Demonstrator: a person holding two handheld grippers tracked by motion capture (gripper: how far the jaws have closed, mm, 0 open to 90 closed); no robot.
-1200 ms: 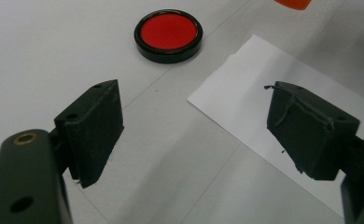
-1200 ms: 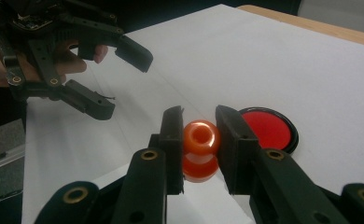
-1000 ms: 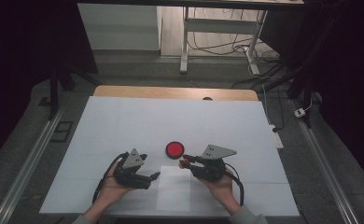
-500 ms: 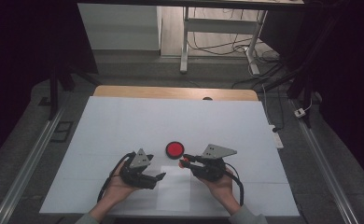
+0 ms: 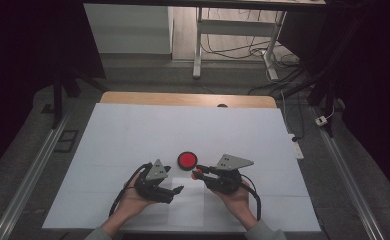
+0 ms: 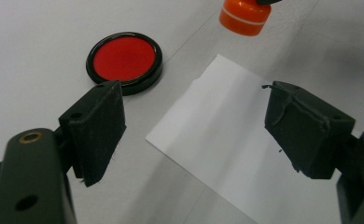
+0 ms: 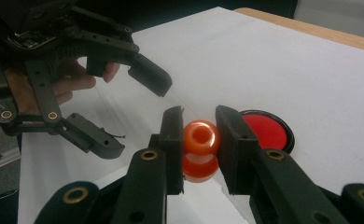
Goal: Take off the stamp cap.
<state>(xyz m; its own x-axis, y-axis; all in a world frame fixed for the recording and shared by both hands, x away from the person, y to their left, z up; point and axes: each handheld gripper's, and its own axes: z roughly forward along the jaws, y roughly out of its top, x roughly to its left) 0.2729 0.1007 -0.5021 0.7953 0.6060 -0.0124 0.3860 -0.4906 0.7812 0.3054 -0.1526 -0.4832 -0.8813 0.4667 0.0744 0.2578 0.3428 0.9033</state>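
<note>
A round red ink pad [image 5: 187, 160] with a black rim lies on the white table cover [image 5: 133, 135]. Just right of it, my right gripper [image 5: 198, 174] is shut on a small orange stamp [image 7: 200, 140], which hangs above the near edge of a white paper sheet [image 5: 185, 205]. My left gripper [image 5: 177, 186] is open over the paper's left part, with nothing between its jaws. In the left gripper view, the pad [image 6: 124, 60] sits ahead to the left, the paper [image 6: 236, 140] lies below, and the stamp [image 6: 244, 16] is at the top.
A wooden table edge [image 5: 183, 98] runs along the back, with a small dark object [image 5: 222, 105] on it. A white power strip [image 5: 295, 145] lies off the right edge. Metal rails [image 5: 33, 170] flank the table. Cables and desk legs are on the floor behind.
My left gripper has shifted slightly to the right, towards the paper, and turned so its grey plate shows. The right gripper and the stamp have stayed in place.
</note>
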